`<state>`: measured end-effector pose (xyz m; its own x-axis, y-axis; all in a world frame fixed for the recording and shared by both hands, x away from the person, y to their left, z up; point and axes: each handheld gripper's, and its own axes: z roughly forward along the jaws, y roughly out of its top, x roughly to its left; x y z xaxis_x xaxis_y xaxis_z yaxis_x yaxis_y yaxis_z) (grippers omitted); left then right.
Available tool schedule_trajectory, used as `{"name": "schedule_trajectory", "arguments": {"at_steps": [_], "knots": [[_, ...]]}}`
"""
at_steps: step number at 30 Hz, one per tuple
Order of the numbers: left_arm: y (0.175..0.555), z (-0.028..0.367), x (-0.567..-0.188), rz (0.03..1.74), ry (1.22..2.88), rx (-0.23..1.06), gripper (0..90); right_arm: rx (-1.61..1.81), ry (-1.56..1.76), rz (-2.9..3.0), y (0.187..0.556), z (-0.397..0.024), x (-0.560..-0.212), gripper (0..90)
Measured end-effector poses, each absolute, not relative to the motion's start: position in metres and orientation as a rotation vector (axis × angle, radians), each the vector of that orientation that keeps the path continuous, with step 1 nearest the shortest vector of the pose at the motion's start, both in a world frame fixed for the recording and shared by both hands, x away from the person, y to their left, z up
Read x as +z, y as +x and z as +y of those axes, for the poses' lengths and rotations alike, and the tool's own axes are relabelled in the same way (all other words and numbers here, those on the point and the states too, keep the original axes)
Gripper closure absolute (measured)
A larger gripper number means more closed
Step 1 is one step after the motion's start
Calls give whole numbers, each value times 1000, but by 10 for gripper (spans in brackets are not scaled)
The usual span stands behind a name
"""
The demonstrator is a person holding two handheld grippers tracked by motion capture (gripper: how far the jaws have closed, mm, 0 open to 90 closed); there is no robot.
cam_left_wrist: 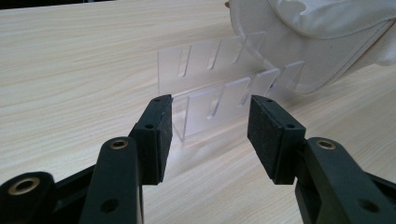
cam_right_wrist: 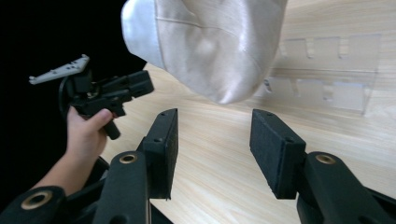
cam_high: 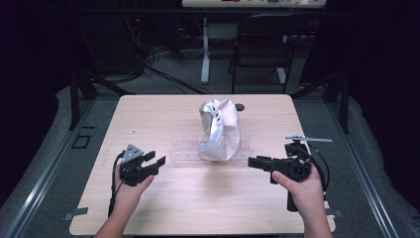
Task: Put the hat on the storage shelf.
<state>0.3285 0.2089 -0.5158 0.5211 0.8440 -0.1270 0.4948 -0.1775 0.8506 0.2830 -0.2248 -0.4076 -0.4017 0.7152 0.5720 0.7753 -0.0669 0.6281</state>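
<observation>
Nearest the person, two hands hold tongs low over the pale wooden bench (cam_high: 148,208). The left tongs (cam_high: 154,159) sit at the left, jaws spread and holding nothing, pointed toward the middle. In the left gripper view their padded jaws frame the near end of a clear slotted acrylic rack (cam_left_wrist: 219,88) that stands on the bench just ahead, not touching it. The right tongs (cam_high: 260,162) sit at the right, jaws likewise spread and empty, aimed leftward at the rack. Farther in, at the bench's centre, a white baseball cap (cam_high: 219,130) rests upright on the rack (cam_high: 185,151), its crown bulging upward. Behind the cap a small dark round object (cam_high: 239,106) lies on the bench. Beyond the far edge stands a black chair (cam_high: 262,44).
</observation>
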Motion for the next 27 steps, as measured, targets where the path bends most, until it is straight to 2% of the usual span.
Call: {"name": "schedule_trajectory", "arguments": {"at_steps": [17, 27], "knots": [[329, 212, -516, 1120, 1839, 478, 504, -1473, -1764, -2110, 291, -235, -425, 502], [330, 214, -517, 1131, 1842, 474, 498, -1407, -1888, -2049, 308, -247, -456, 499]]}}
